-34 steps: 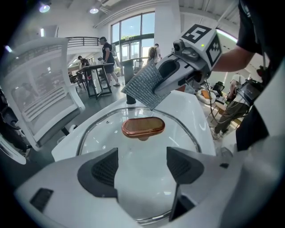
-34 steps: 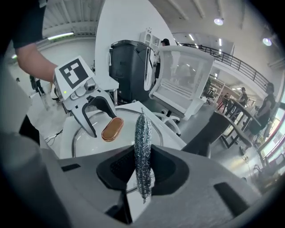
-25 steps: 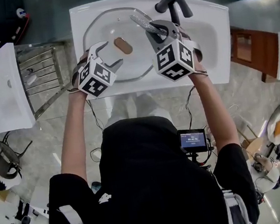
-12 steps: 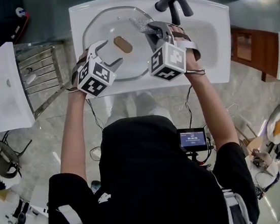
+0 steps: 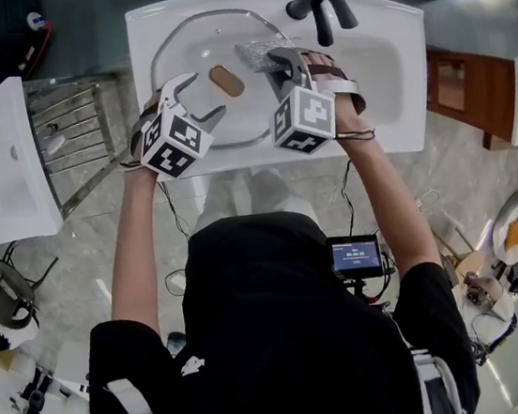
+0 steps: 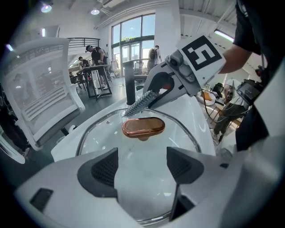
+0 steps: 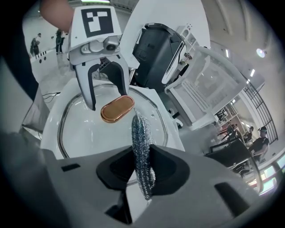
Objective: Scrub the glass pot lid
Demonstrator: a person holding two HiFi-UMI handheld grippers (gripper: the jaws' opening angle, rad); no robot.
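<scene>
The right gripper (image 7: 142, 168) is clenched on a steel scrubber (image 7: 141, 142), a flat silvery mesh strip held edge-on. The strip's free end reaches just beside the knob (image 7: 117, 108), on the knob's right. The left gripper (image 6: 140, 165) is released, its jaws wide apart with nothing between them, poised low on the knob's left.

Scrubbing looks to be the step in hand. The next move likely calls for pressing the mesh flat on the glass and sweeping it round the knob. The free gripper could steady the rim, since a smooth lid may slide.

The lid (image 5: 184, 50) lies knob-up in the white sink (image 5: 391, 61). It is clear glass with a metal rim, an oval copper-coloured knob at its centre and a few droplets on it.
</scene>
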